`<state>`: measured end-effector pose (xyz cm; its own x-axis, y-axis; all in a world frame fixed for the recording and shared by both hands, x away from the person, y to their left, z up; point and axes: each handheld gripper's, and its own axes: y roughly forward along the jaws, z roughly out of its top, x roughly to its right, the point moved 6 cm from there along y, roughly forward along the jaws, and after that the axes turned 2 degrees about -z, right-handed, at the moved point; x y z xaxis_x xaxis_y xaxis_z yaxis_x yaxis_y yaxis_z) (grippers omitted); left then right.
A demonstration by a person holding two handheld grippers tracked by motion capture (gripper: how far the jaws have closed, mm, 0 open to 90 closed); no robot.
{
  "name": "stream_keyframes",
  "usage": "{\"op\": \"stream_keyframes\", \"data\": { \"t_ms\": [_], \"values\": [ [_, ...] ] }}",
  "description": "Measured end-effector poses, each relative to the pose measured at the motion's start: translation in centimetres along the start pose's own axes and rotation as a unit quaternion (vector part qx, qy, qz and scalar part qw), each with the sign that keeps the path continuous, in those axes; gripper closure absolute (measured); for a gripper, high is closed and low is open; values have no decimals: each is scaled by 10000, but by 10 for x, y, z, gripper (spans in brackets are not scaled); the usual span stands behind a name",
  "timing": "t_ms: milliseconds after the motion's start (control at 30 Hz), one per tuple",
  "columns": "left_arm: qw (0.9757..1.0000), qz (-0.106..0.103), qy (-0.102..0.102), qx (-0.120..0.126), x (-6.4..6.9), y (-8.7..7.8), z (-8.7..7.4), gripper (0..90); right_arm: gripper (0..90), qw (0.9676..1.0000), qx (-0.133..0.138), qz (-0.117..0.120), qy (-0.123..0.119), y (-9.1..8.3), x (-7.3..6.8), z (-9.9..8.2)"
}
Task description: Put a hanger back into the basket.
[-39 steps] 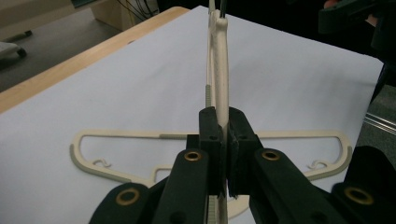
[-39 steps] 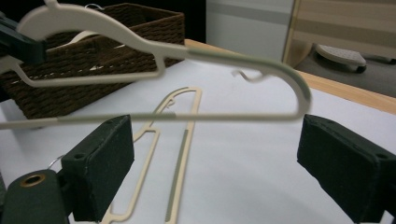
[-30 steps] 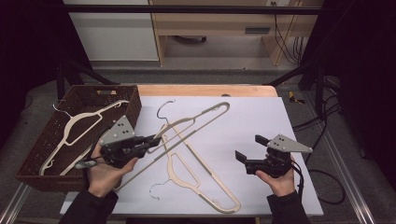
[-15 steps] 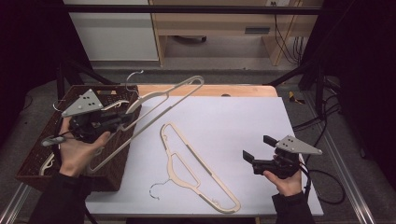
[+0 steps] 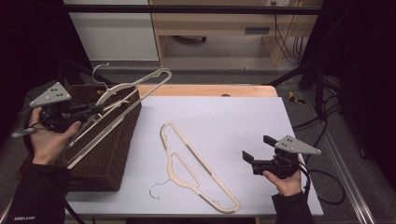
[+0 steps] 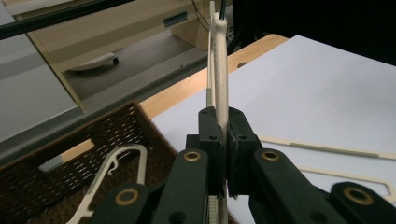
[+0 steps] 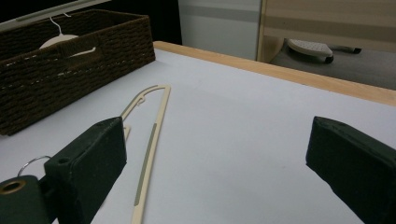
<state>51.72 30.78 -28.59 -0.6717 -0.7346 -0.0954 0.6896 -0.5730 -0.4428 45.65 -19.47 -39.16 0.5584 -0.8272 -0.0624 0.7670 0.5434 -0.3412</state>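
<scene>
Cream plastic hanger (image 5: pixel 122 94) clamped between left gripper (image 5: pixel 86 112) pads above wicker basket (image 5: pixel 109 149), ready for dropping in; right gripper (image 5: pixel 254 158) wide open beside second hanger (image 5: pixel 196 168) on table (image 5: pixel 243 116).

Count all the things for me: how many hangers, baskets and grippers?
Hangers: 3, one held, one on the table, one in the basket
Baskets: 1
Grippers: 2, left and right
Total: 6

Cream hanger (image 5: pixel 122 93) held tilted over wicker basket (image 5: pixel 105 156), hook up.
</scene>
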Motion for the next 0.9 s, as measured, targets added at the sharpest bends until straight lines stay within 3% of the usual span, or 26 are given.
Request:
{"op": "stream_keyframes", "data": {
  "t_ms": [133, 333, 533, 900],
  "values": [
    [9999, 57, -64, -97, -18, -9, -8, 866, 54, 10000, -27, -17, 12, 1, 0, -1],
    [9996, 144, -4, -238, -38, -19, -19, 865, 54, 10000, -64, 9, -19, 4, -1, -2],
    [9991, 210, -127, -338, -57, -21, -34, 865, 53, 10000, -75, -9, -7, 5, -2, -3],
    [9978, 314, -385, -448, -80, -26, -64, 866, 52, 10000, -90, -19, 5, 6, -2, -4]
  ]
}}
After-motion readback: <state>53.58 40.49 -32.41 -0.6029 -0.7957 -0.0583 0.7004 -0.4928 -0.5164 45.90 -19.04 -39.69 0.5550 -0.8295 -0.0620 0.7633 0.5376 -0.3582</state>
